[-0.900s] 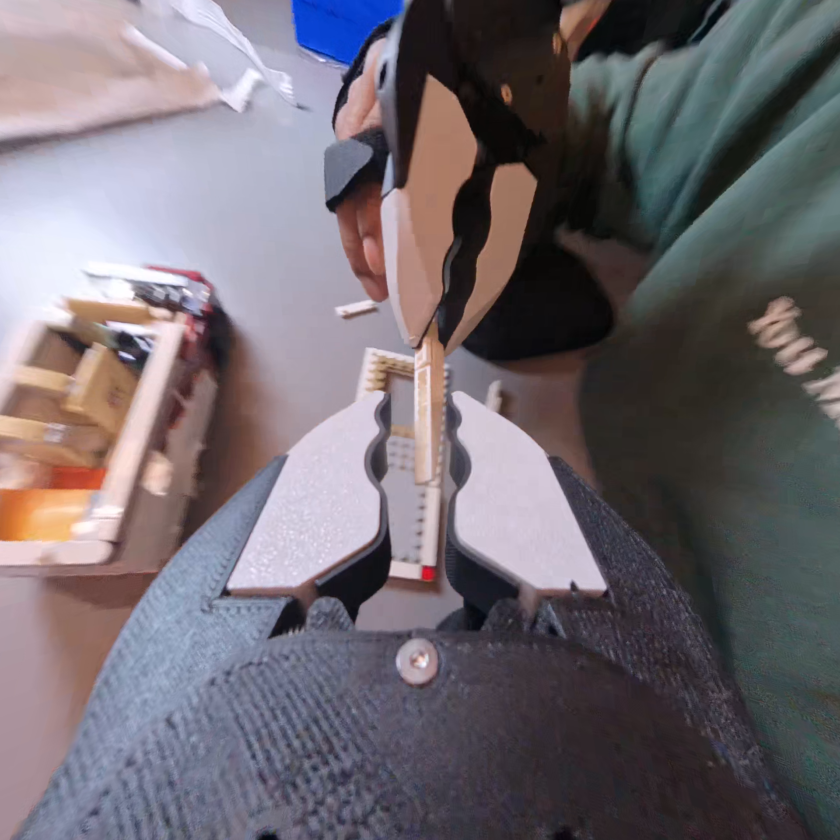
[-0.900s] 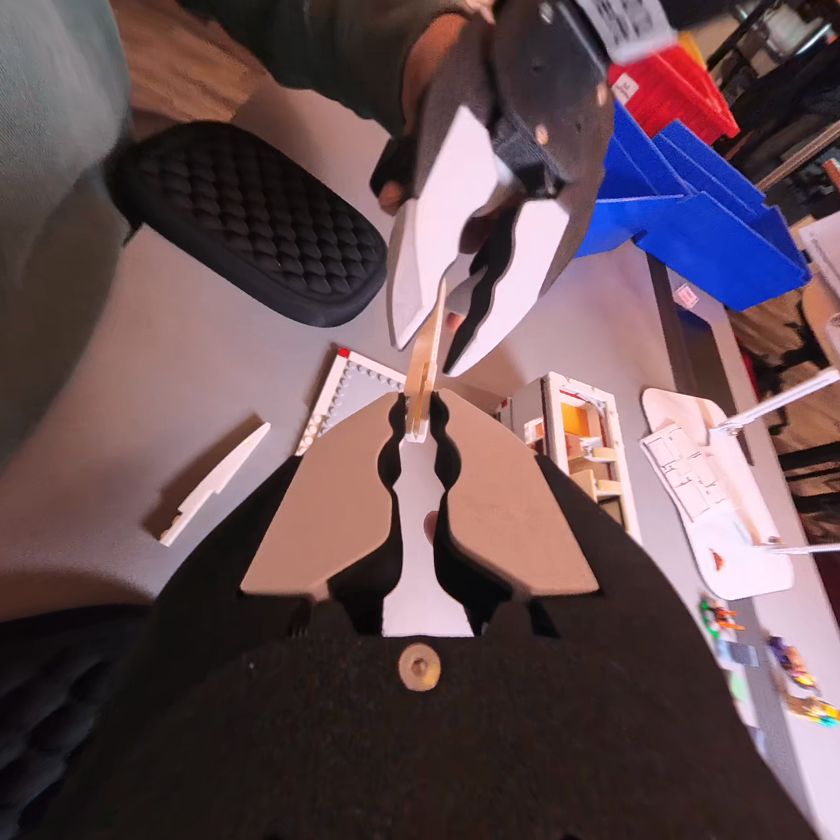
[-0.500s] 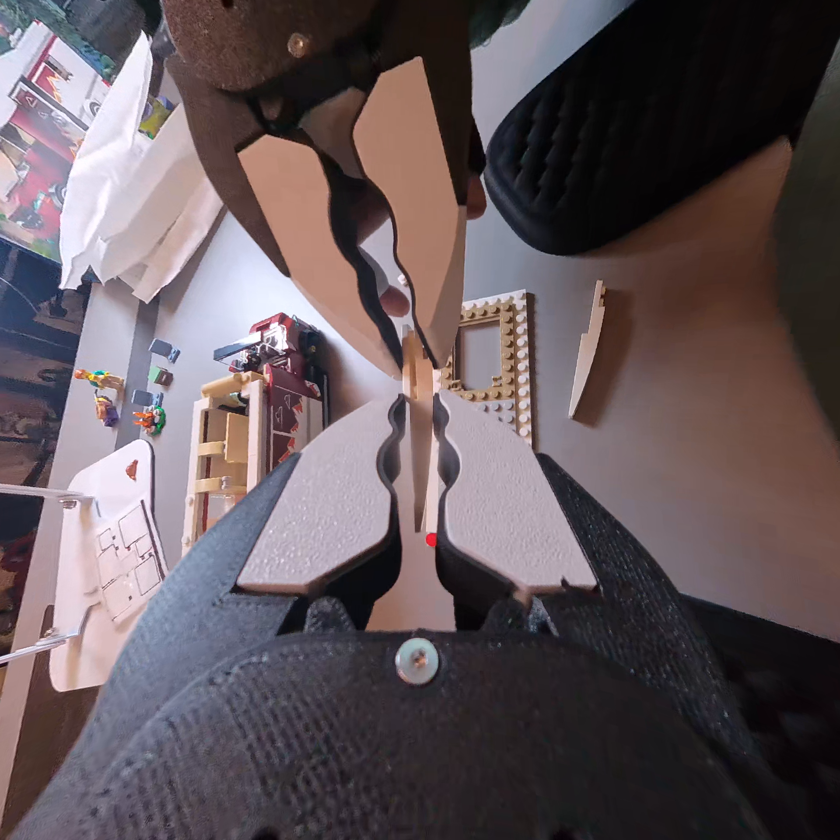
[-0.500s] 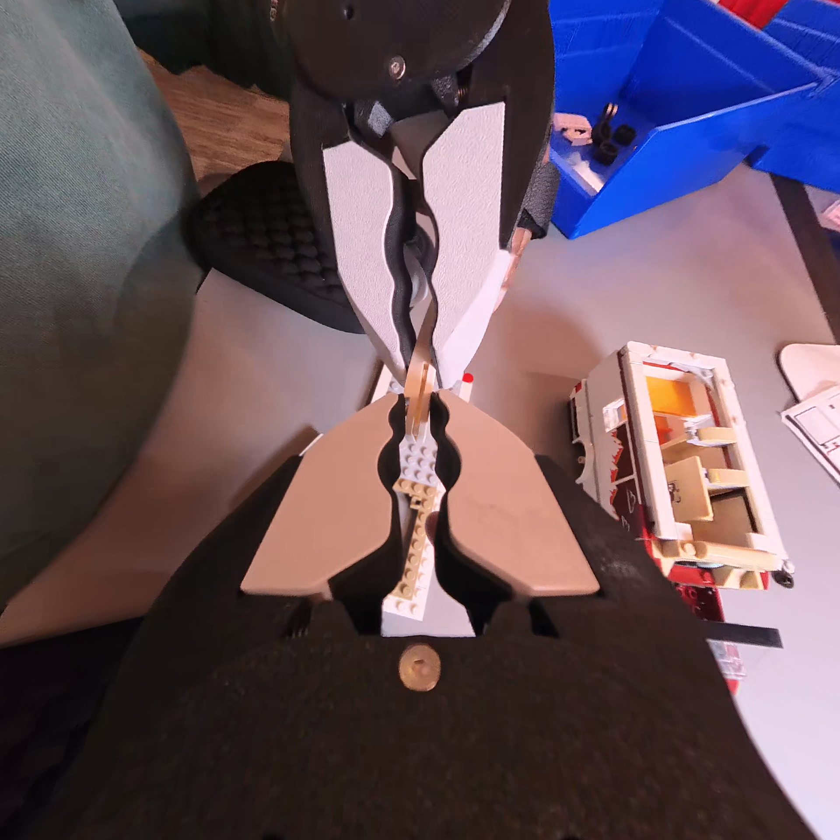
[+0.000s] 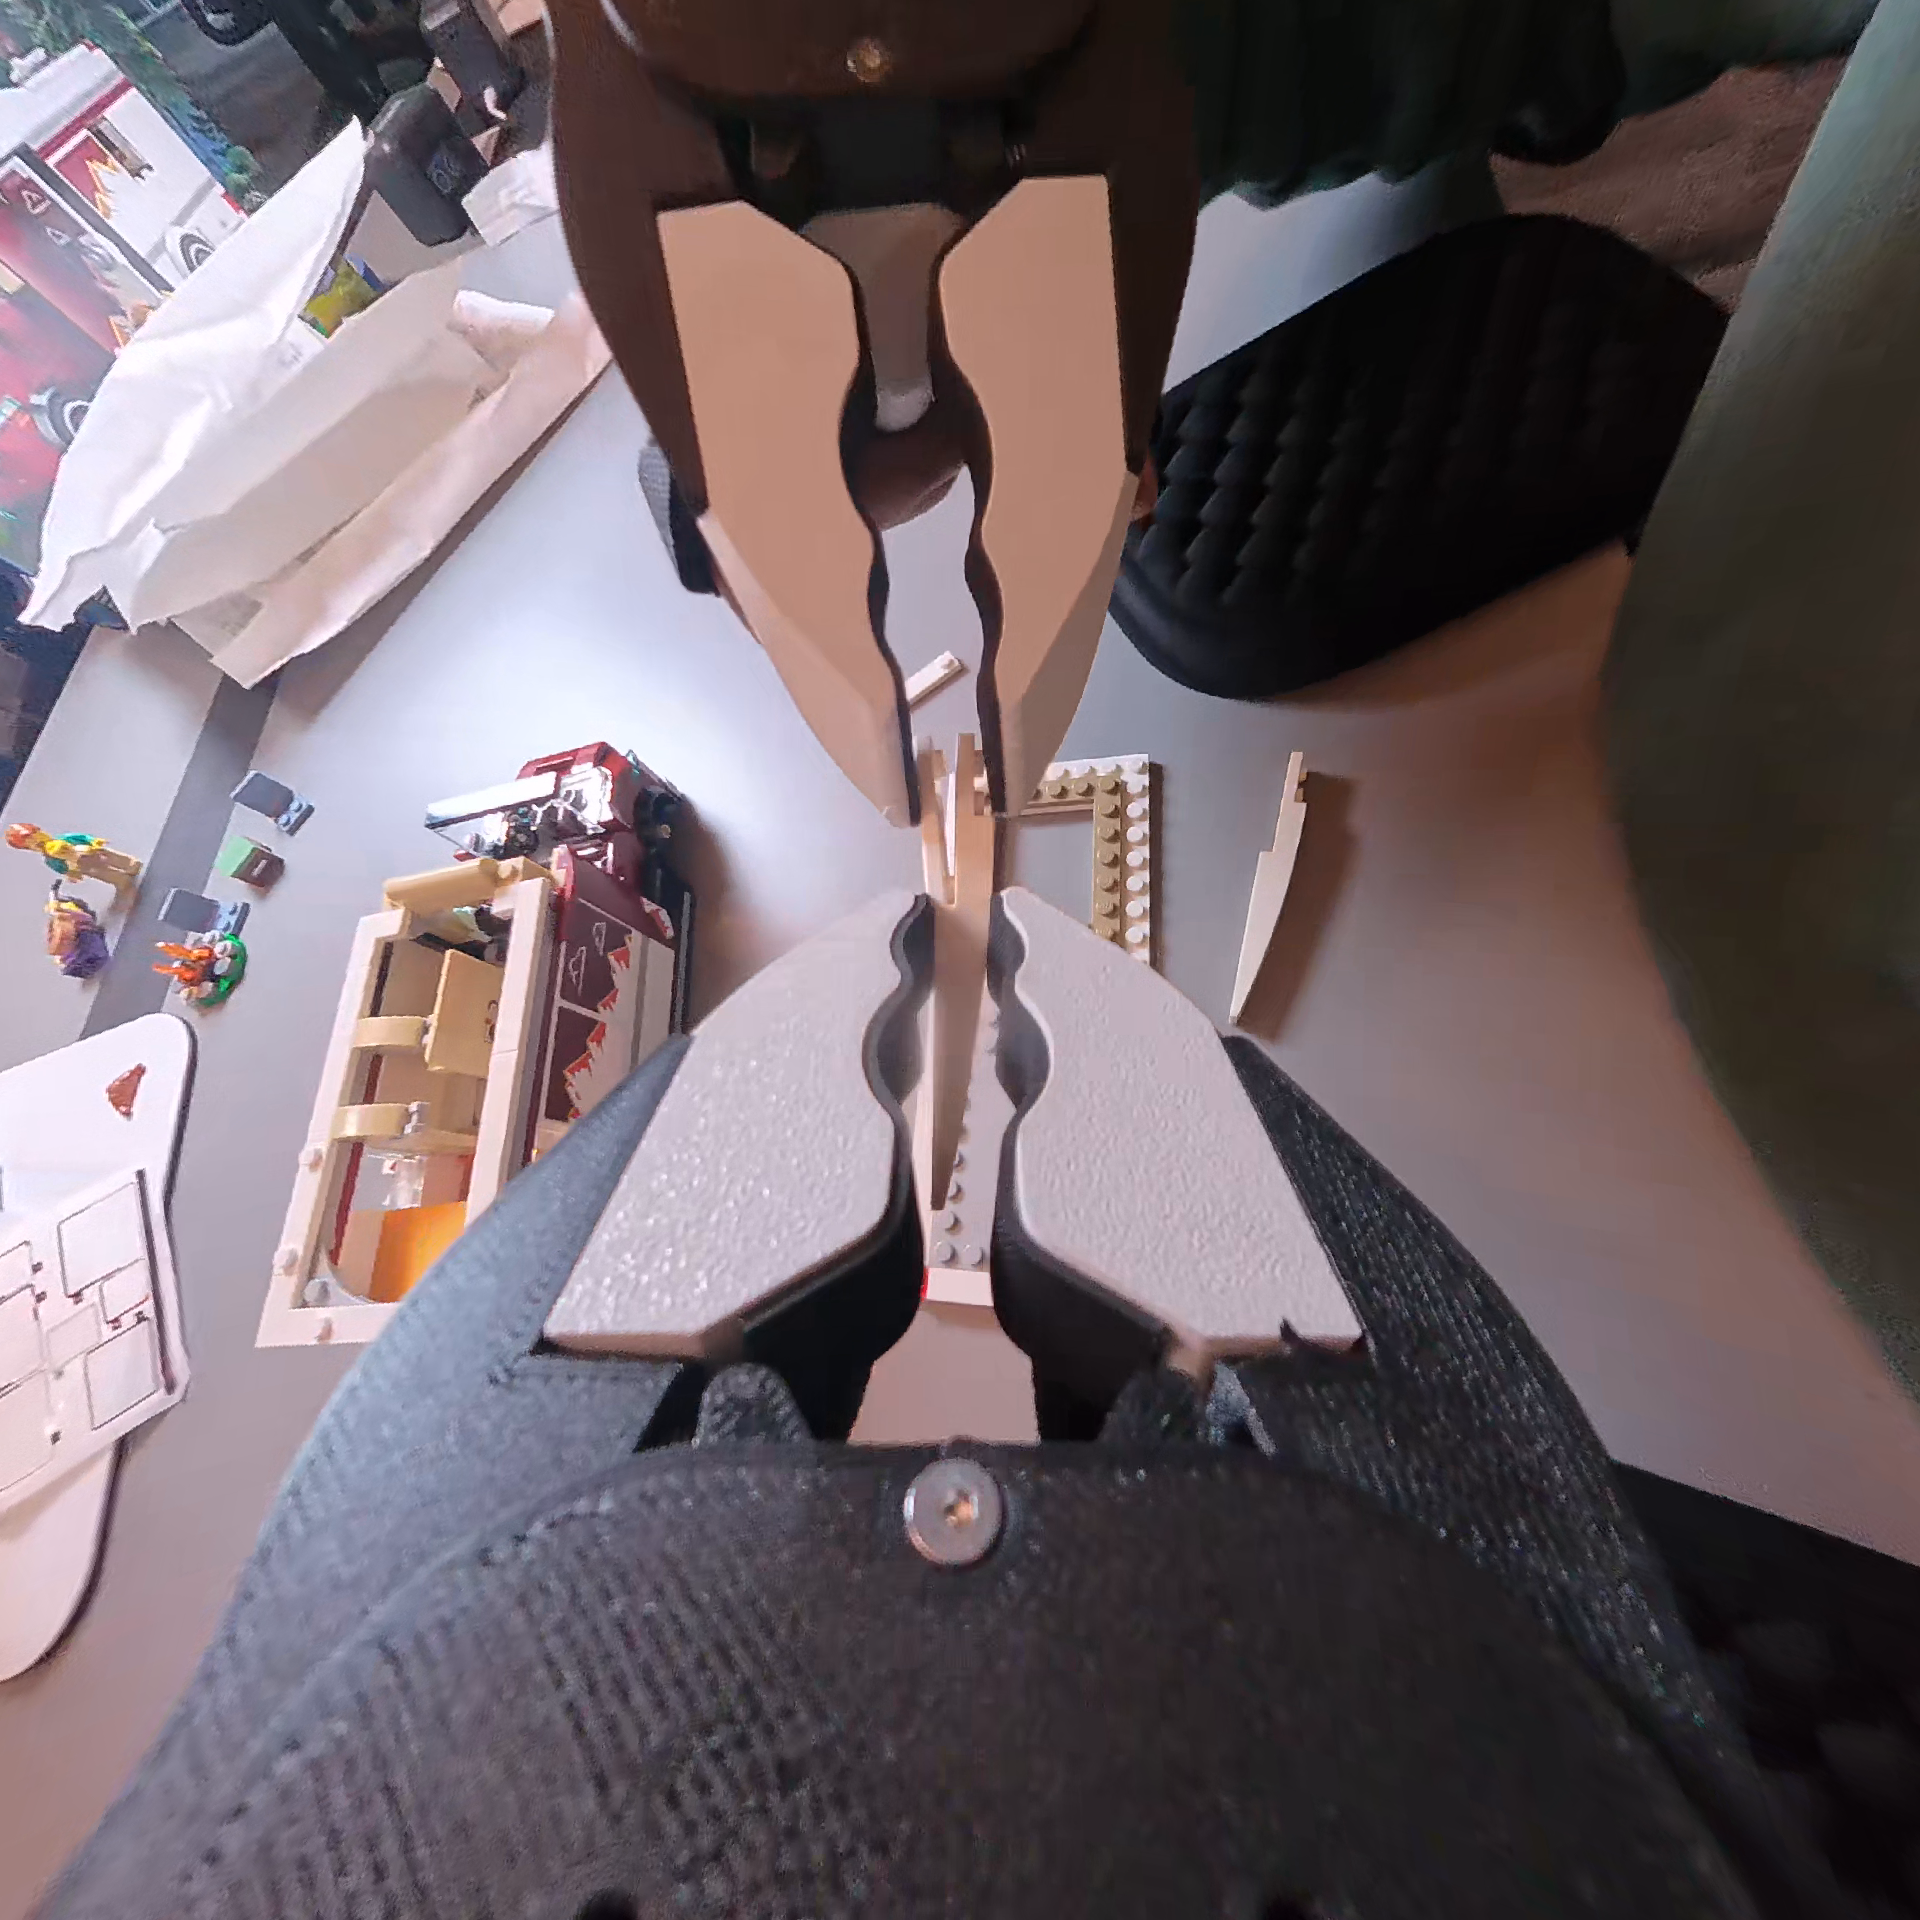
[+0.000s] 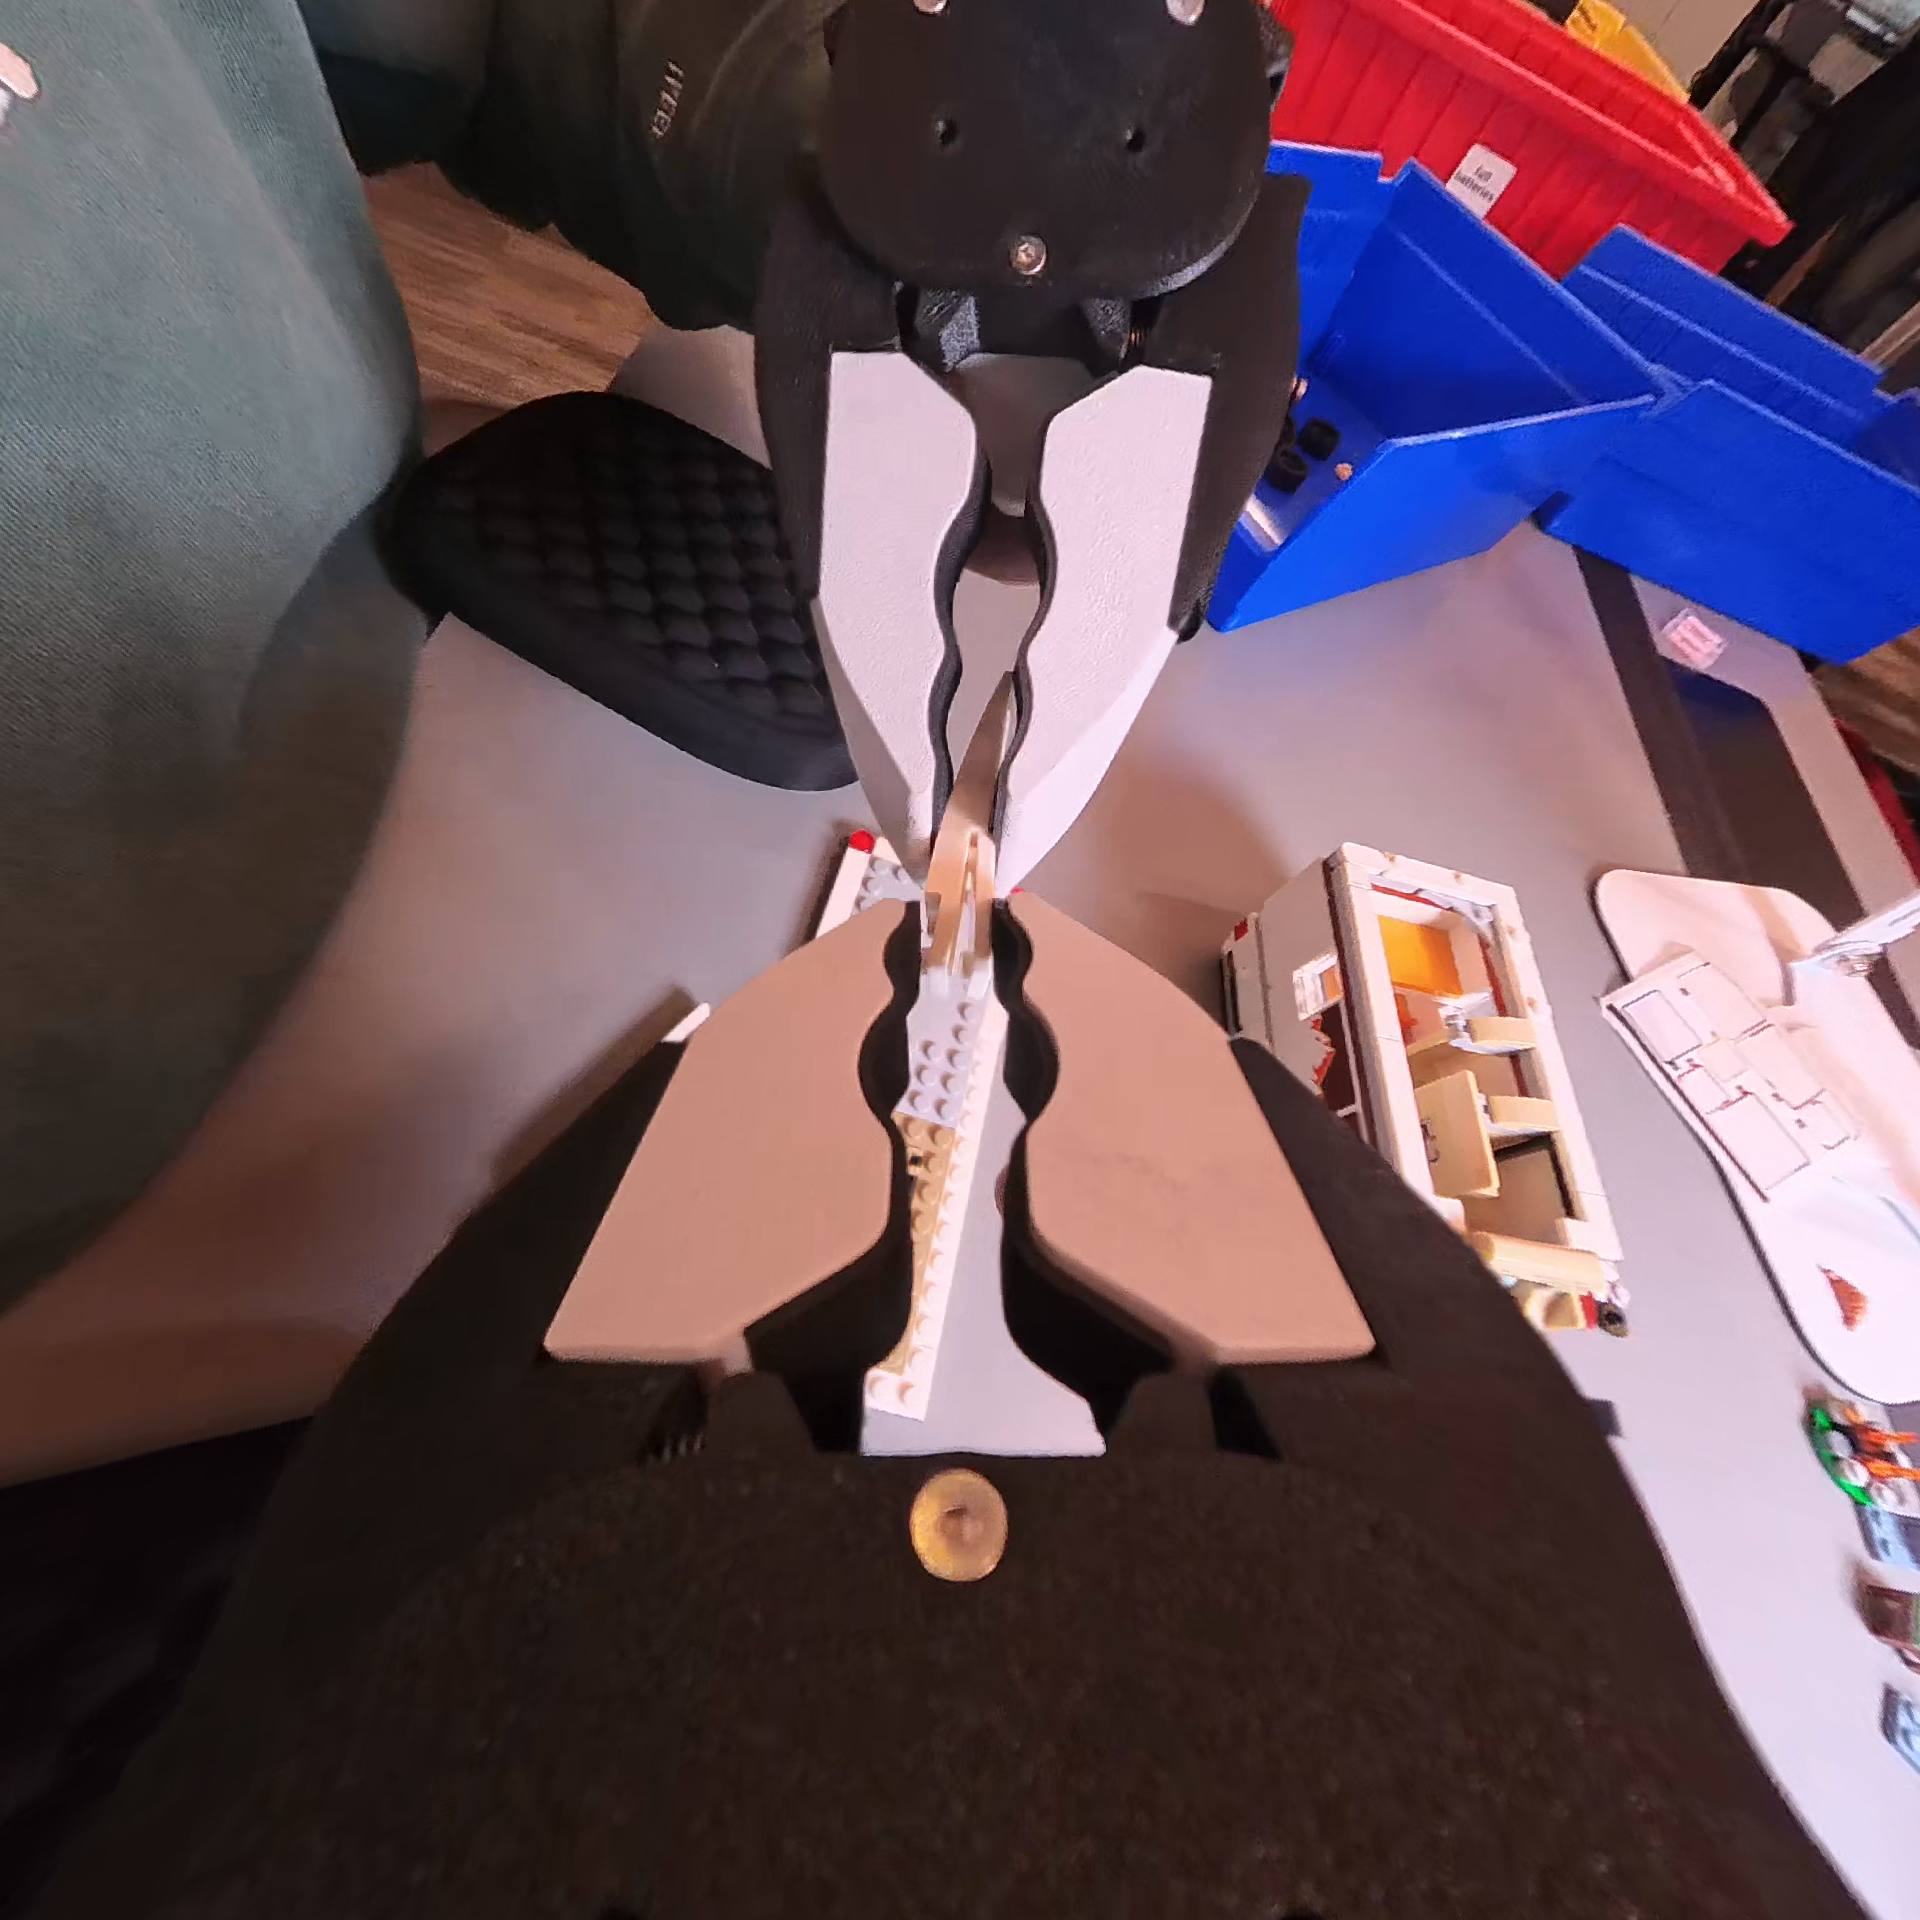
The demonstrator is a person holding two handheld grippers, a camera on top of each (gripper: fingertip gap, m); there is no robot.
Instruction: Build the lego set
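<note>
Fig.: L gripper (image 5: 958, 902) and R gripper (image 6: 956, 906), tip to tip, both pinch my tan plates (image 5: 961, 831); thin, stiff, light, prob. slippery; grip flat faces.

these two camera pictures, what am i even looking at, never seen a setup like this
No robot arm here: a person holds one pair of tongs in each hand, and each pair carries a wide-angle camera that looks forward along its two fingers.

In the left wrist view, the grey-fingered left tongs fill the bottom and the right tongs point back at them from above. The right wrist view shows the reverse.

Both pairs are closed on thin tan wedge plates held edge-on, tip to tip, above a grey table; whether that is one piece or two I cannot tell.

On the table lie a tan and white studded frame, a loose white wedge plate, a part-built red and white brick vehicle, small figures, white paper and blue bins.
</note>
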